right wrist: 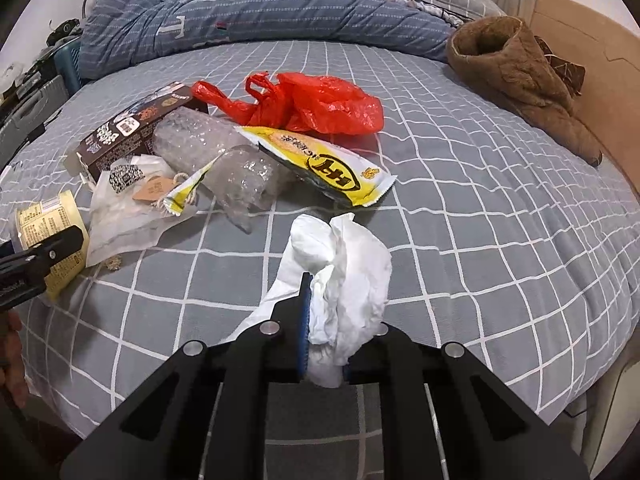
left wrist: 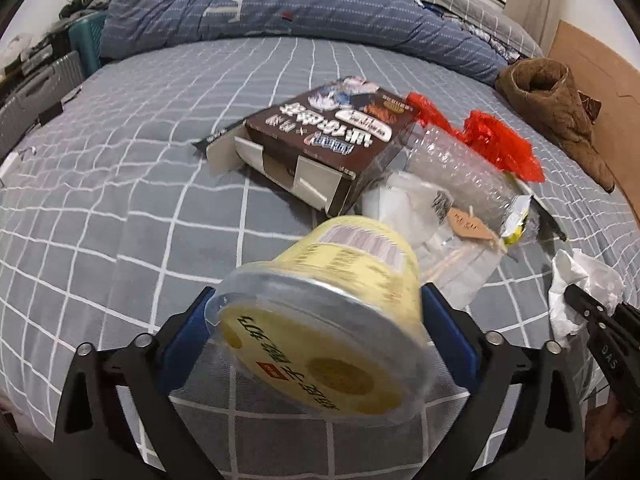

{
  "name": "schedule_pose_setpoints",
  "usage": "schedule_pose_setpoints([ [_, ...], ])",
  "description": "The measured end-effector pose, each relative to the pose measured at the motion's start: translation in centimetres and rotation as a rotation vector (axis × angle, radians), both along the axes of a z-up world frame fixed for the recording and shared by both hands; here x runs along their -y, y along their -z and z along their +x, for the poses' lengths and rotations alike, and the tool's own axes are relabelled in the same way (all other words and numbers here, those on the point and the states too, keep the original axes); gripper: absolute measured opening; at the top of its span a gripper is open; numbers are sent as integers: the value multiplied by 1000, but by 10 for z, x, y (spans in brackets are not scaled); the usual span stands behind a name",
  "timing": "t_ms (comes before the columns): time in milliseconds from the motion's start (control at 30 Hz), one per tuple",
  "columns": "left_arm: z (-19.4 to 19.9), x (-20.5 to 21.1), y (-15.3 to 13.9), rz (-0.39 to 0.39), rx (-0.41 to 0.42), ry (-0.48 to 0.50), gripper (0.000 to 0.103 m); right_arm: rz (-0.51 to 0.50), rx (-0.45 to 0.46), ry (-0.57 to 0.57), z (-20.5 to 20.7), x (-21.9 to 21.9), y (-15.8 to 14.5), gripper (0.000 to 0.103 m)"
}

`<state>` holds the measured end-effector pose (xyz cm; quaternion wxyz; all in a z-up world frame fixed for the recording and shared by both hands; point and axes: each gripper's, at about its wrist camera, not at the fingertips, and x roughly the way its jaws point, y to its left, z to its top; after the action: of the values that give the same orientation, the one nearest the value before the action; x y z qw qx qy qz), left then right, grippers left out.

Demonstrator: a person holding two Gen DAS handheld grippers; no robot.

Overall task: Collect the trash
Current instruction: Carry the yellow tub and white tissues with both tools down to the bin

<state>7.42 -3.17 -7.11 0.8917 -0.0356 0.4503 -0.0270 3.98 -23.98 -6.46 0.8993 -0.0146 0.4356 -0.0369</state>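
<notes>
Both tools angle down over the bed (right wrist: 480, 200). The left hand-held gripper (left wrist: 316, 332) clamps a yellow lidded tub (left wrist: 320, 320) on its side; the right hand-held gripper (right wrist: 324, 340) pinches a crumpled white tissue (right wrist: 344, 272). Ahead lie a brown carton (left wrist: 320, 136), its end flaps open, bubble wrap (right wrist: 216, 148), a yellow snack wrapper (right wrist: 320, 164) and a red plastic bag (right wrist: 312, 104), crowded together.
</notes>
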Motion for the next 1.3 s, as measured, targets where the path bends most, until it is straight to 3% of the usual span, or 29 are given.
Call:
schedule_pose_setpoints([
  [100,1,-5,3,-27,-9,-13,96,2,1,-2,1,1,0,11],
  [133,1,-5,2,-36,-4,-9,87,4,1,-1,1,1,0,11],
  [833,-20,-2,-26,-18,23,31,87,7,39,-37,-14,-11,-29,10],
  [1000,-33,-6,-35,-53,18,31,87,14,46,-46,-21,-15,-36,10],
  [1300,-71,-6,-49,-24,46,48,87,18,74,-74,-46,-30,-49,10],
])
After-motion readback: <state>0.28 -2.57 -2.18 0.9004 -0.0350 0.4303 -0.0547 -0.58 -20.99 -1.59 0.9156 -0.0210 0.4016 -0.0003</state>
